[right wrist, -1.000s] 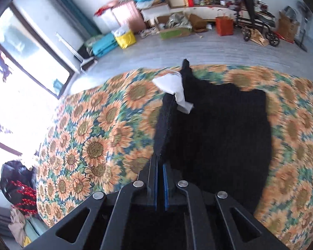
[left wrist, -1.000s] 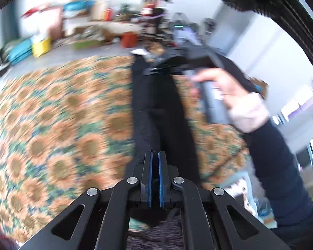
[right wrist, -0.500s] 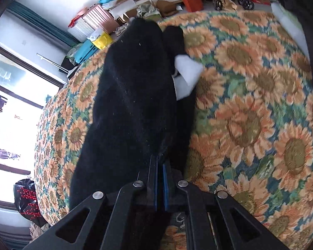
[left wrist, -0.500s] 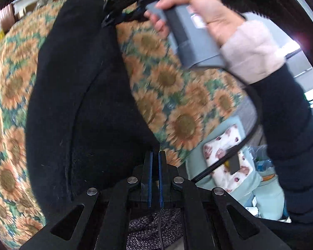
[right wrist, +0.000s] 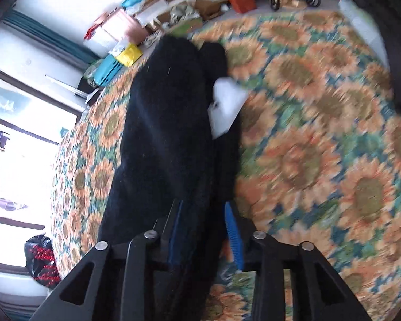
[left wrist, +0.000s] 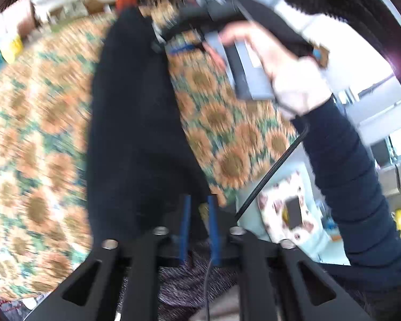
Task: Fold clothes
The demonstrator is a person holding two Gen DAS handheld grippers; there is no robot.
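Both sets of jaws opening now, the left gripper (left wrist: 199, 224) and right gripper (right wrist: 204, 230) letting go of the black garment (right wrist: 168, 139), a long strip running toward twelve o'clock on the sunflower cover (right wrist: 320, 133); cloth between the pads could snag and spoil the fold; both grippers tipped steeply down

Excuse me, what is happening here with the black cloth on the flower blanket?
A person is folding a black garment on a sunflower-patterned cover, with a handheld tool in each hand. The garment lies as a long, narrow strip, with a white tag showing at its side. Both tools are at one edge of it, and their jaws are opening: the left tool and the right tool are letting go, though cloth lies between the right one's fingers. The person's right hand shows in the left wrist view.
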